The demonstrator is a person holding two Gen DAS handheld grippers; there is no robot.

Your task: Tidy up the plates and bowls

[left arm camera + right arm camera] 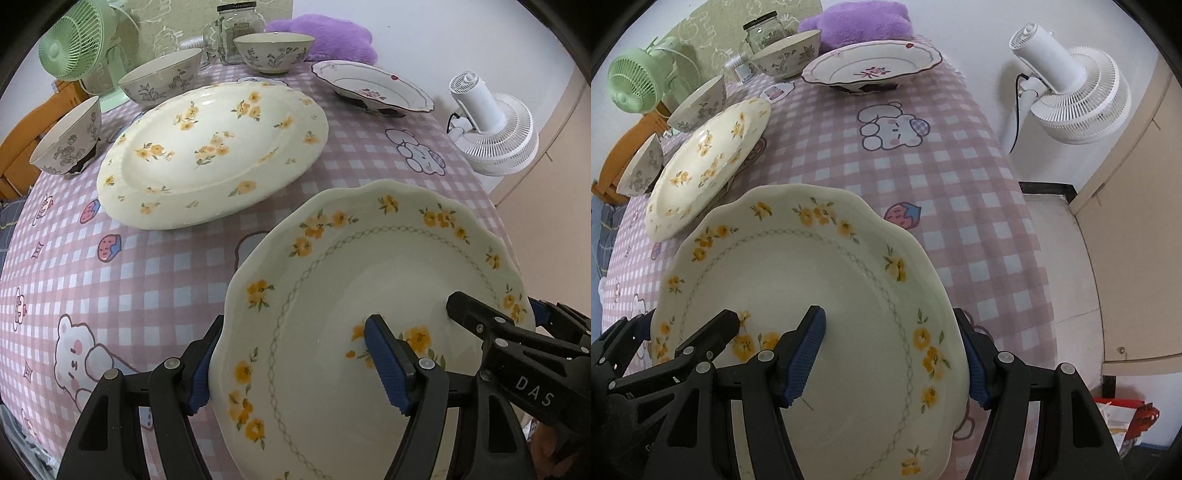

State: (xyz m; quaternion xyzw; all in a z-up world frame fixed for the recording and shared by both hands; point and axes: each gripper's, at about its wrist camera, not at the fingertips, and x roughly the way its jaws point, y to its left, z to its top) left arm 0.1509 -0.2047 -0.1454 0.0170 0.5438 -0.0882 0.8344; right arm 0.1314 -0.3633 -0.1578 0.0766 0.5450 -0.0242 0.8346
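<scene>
Far left on the checked tablecloth [155, 266]: a green fan [79, 44] behind three grey-flowered bowls, the nearest bowl [68, 138] at the table's left edge, a second bowl [162, 79] beyond it, a third bowl [273, 51] further back beside a glass jar [238, 27]. Just right of the first bowl, a large cream plate [214, 151] with scattered yellow flowers, lying on the cloth. Near the front, raised and tilted: a scalloped plate [369, 280] with a yellow-flower border, gripped from both sides. Left gripper [295, 365] clamped across that plate's left rim, one blue pad [384, 365] on the upper face, the other under the edge. Right gripper [890, 360] clamped the same way across the right rim, one pad [805, 358] on the face, the other outside the rim; each gripper also visible in the other's view, reaching in over the plate. At the far right of the table, a pink-trimmed plate [373, 88] propped on something dark, with a purple cushion [332, 37] behind. Off the table to the right, a white fan [1067, 92] on a stand.
</scene>
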